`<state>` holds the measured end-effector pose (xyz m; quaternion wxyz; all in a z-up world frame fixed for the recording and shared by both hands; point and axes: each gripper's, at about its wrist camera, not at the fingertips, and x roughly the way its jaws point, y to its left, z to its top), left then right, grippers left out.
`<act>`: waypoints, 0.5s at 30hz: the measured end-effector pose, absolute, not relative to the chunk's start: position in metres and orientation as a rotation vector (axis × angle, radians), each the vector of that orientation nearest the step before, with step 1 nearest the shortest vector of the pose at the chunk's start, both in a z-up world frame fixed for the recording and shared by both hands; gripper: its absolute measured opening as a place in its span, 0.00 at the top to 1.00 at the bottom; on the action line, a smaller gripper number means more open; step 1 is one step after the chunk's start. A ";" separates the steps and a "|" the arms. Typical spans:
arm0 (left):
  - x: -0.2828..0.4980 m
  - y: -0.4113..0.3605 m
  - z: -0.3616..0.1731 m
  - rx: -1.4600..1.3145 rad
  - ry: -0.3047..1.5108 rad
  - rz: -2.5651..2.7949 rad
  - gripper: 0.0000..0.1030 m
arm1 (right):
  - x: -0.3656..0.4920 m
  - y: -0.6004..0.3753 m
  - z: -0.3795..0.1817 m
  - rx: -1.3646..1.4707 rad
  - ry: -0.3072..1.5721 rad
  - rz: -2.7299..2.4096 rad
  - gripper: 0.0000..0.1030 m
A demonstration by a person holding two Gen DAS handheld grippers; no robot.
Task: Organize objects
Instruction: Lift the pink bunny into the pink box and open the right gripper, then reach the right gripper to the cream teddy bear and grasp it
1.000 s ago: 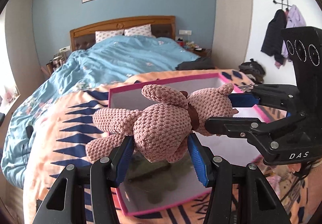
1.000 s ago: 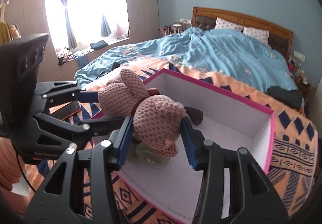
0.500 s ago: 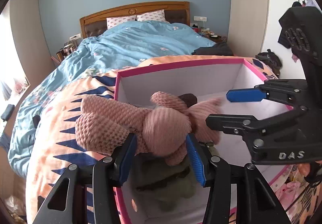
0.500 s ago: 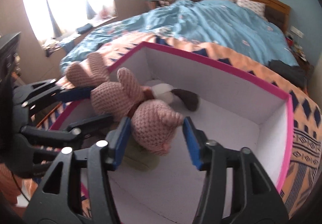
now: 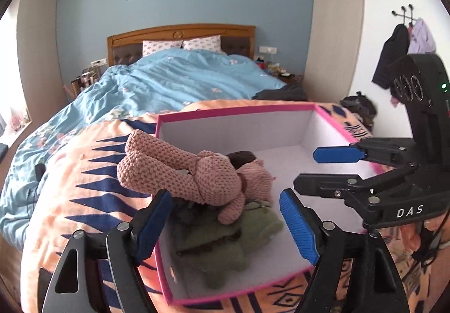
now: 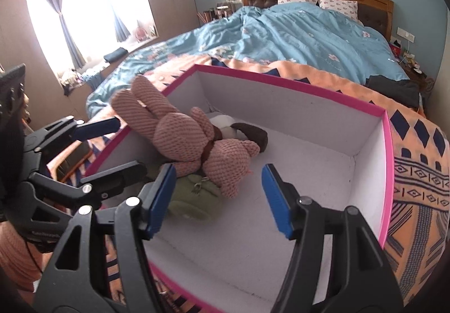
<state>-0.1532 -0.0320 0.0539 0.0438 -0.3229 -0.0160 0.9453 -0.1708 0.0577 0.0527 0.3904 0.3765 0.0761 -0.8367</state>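
1. You are holding the left gripper with its jaws spread wide and nothing between them. The blue pads are flanking the toys without touching.
2. You are holding the right gripper equally wide and empty. In the left wrist view it is sitting at 3 o'clock, over the box's near right corner.
3. The pink knitted bunny is lying just beyond both grippers, at 12 o'clock from each. Its body is resting inside the pink-rimmed box; its long ears are draping over the left rim.
4. It is lying on top of a green plush, with a dark brown-and-white toy partly hidden behind it.
5. Judgement: the bunny is looking light, soft and floppy, with a grippy knit, so slipping or breaking is unlikely.
6. Judgement: if you are tucking it in, be taking the ears near their base or pinching the torso; limbs will be trailing and may be catching the rim.
7. The box is sitting on the orange patterned blanket at the foot of the bed.
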 end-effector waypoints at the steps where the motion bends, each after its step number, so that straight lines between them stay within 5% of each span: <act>1: -0.149 -0.031 0.056 -0.974 -0.054 2.876 0.22 | -0.166 0.063 0.054 0.952 0.173 -2.111 0.30; 15: -0.116 0.010 0.037 -1.016 0.042 2.662 0.21 | -0.125 0.115 0.042 0.985 0.178 -2.015 0.27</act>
